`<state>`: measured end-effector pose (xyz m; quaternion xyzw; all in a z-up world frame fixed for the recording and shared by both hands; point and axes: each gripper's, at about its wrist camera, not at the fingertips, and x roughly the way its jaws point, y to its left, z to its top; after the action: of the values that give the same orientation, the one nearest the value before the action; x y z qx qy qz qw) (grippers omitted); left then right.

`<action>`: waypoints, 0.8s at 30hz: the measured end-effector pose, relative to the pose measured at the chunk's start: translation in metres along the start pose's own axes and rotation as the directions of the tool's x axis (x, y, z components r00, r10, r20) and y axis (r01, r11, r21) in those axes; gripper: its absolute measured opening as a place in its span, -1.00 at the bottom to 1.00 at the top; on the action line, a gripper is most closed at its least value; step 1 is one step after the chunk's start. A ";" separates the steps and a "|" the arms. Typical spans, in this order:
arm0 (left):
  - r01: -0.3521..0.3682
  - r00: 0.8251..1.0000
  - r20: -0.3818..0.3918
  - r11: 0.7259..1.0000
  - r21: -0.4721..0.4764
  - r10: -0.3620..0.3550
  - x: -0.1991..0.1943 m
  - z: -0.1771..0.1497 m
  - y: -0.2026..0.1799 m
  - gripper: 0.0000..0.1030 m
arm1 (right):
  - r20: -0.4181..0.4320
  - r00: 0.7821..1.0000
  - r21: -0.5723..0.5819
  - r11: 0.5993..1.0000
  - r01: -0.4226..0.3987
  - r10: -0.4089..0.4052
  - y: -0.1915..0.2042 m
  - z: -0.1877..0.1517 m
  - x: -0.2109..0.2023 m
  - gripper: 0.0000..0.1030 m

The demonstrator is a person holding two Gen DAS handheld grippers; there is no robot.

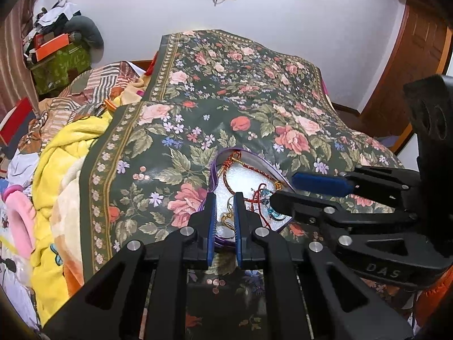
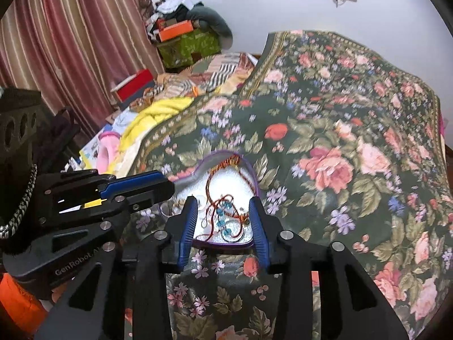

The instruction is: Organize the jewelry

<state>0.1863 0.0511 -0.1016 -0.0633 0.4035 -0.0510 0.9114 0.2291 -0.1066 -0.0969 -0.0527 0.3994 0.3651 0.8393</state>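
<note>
Tangled red-cord and blue-bead jewelry (image 2: 226, 218) in a purple-rimmed heart-shaped tin (image 2: 256, 182) is framed between the spread right gripper (image 2: 225, 226); the left gripper (image 1: 225, 221) is pressed nearly together at the tin's near rim.

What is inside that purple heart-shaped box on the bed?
The heart-shaped box holds tangled red cord necklaces, turquoise beads and gold rings on white padding. Gripper fingers cover its near part.

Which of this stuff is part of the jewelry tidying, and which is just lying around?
Job:
tray
red cord
blue beads
left claw
right claw

Lying about:
yellow blanket
pink ring
orange box
curtain
</note>
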 end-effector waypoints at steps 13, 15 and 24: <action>-0.032 0.967 0.252 0.999 0.029 0.023 -0.112 0.018 -0.022 -0.81 | 0.371 0.926 -0.014 0.997 0.075 -0.065 0.034 0.019 -0.136 -0.33; -0.049 0.951 0.308 0.998 0.041 0.034 -0.135 0.018 -0.030 -0.81 | 0.431 0.900 -0.023 0.996 0.086 -0.068 0.045 0.015 -0.159 -0.33; -0.158 0.828 0.555 0.983 0.088 0.084 -0.231 -0.004 -0.068 -0.44 | 0.595 0.797 -0.013 0.990 0.143 -0.107 0.085 -0.006 -0.216 -0.04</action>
<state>0.0260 0.0174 0.0746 0.0100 0.1244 0.0010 0.9922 0.0801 -0.1701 0.0697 0.0137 0.1028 0.3185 0.9422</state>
